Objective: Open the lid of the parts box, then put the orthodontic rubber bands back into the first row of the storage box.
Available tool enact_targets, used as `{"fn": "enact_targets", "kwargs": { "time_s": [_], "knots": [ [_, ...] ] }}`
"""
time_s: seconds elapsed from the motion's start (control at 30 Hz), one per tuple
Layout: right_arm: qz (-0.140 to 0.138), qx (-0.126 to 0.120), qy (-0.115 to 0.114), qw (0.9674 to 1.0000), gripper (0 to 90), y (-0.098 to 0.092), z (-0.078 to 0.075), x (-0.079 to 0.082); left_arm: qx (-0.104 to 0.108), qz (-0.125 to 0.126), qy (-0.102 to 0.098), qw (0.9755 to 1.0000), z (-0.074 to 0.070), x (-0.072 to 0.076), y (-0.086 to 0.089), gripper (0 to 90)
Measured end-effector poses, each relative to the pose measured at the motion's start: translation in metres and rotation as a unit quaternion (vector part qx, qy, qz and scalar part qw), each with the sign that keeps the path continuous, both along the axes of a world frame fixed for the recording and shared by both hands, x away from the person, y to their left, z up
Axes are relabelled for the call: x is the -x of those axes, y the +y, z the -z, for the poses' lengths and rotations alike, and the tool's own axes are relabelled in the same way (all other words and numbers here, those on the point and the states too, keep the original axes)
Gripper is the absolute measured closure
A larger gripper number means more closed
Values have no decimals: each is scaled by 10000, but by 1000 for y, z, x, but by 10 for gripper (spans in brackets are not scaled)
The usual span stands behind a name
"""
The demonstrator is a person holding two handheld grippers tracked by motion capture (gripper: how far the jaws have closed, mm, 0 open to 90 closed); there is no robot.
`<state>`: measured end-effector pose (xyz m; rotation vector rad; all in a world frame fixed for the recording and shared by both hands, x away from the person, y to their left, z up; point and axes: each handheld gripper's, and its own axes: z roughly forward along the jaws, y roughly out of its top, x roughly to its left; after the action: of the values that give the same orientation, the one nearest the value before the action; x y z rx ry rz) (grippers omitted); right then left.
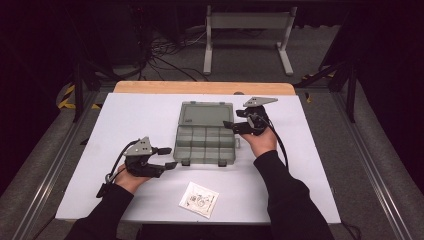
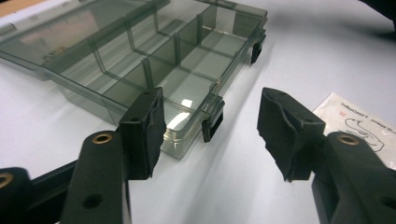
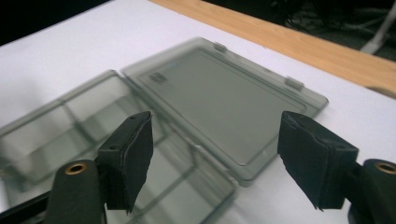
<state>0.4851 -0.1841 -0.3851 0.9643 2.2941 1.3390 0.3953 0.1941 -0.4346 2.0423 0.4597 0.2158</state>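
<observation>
The jaws of the left gripper (image 2: 212,133) stand apart with nothing between them, and just in front of them is the near corner of the compartment box (image 1: 206,143), where a small black latch (image 2: 212,125) hangs on the front wall. The jaws of the right gripper (image 3: 215,158) are apart and empty too; they hang above the right side of the box, where the tray meets the lid (image 3: 224,95). The box lies in the middle of the white surface (image 1: 130,117), and its lid is folded back flat on the far side, so the compartments are open and, as far as I can see, empty. A small paper packet (image 1: 199,199) lies apart, near the front edge, between the two forearms.

I judge that the opening is finished and the hands are coming free. To do this well, the left gripper should draw straight back from the corner so it does not hook the latch and drag the tray. The right gripper should lift clear of the lid edge before it goes sideways, because the light plastic slides easily on the smooth surface
</observation>
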Motion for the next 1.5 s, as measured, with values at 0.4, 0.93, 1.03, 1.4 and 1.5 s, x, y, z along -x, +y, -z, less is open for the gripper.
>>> {"fn": "enact_targets", "kwargs": {
  "time_s": [0.4,0.93,1.03,1.4,1.5],
  "knots": [
    [-516,-185,-341,9979,232,5,-17,51,172,-299,-106,9993,-9,15,21,280],
    [-1221,-95,-767,9895,165,20,-31,91,161,-442,-160,9988,-9,26,32,234],
    [-1294,52,-794,9884,167,23,-35,97,142,-419,-191,9988,-9,26,32,234],
    [-1490,603,-195,9868,108,39,-35,107,153,-450,-196,9987,-8,27,35,234],
    [-1615,718,-121,9842,120,45,-32,109,153,-457,-195,9986,-8,27,35,235]
  ]
}}
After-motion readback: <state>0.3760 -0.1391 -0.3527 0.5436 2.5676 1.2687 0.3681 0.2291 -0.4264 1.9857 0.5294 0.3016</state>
